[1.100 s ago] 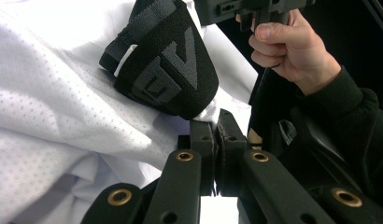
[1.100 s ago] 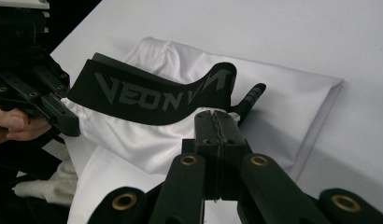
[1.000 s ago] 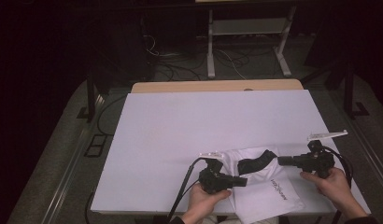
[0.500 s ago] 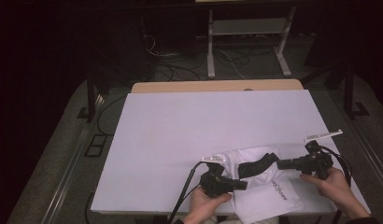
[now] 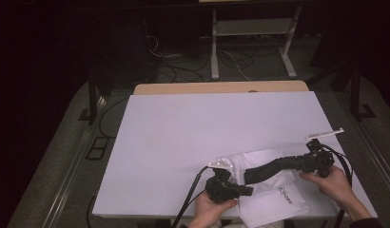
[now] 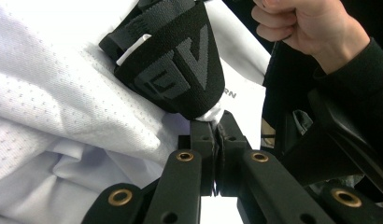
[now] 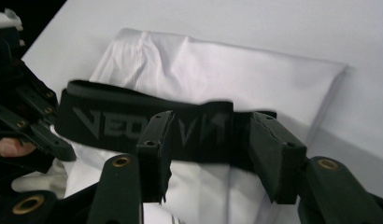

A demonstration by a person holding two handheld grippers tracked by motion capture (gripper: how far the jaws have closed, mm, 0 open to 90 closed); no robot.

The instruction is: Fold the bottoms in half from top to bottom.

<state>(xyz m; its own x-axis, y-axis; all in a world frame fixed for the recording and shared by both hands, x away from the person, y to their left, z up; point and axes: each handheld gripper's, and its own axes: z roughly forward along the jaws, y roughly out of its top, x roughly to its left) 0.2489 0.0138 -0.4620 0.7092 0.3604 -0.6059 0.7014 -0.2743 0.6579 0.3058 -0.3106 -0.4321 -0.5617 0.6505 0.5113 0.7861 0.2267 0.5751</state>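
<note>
Now your white bench (image 5: 193, 137) carries the white garment (image 5: 274, 199) at its near right edge, its black waistband (image 5: 269, 167) stretched between your hands, the left claw (image 6: 216, 122) clamped on white fabric at the band's end, the right claw (image 7: 209, 135) just opened, band between its jaws.

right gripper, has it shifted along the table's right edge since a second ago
No. In the high view the right gripper sits at the same spot beside the white table's right edge. Its jaws have just been opening around the black elastic waistband of the white garment.
</note>
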